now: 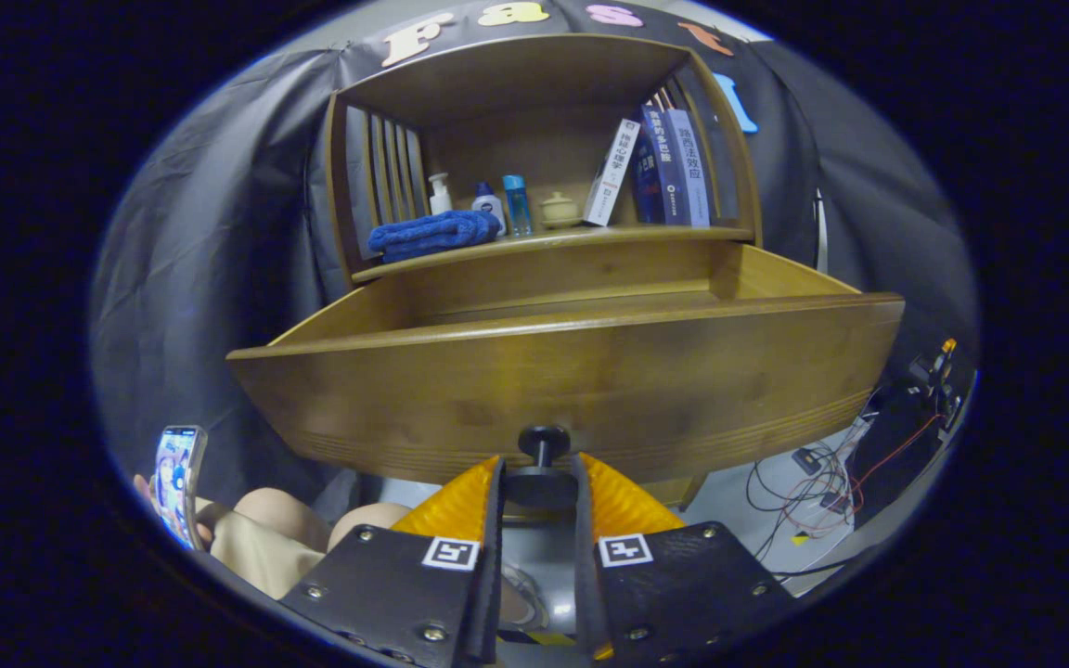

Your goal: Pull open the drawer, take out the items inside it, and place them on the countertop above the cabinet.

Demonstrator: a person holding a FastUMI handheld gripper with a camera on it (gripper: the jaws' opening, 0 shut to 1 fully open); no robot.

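Note:
The wooden drawer [581,390] stands pulled well out of the cabinet toward me. Its tall front panel hides whatever lies inside. My gripper [539,473] is shut on the drawer's dark round knob [543,438], which sits low on the front panel with a finger pressed on each side. Above the drawer runs the countertop [590,237], under a wooden hutch.
On the countertop lie a folded blue towel [432,232], small bottles [516,204], a little lidded jar [559,210] and leaning books [674,167]. A seated person's knees [284,520] and a hand-held phone [177,478] are below the drawer's left end. Cables [822,482] trail on the floor to the right.

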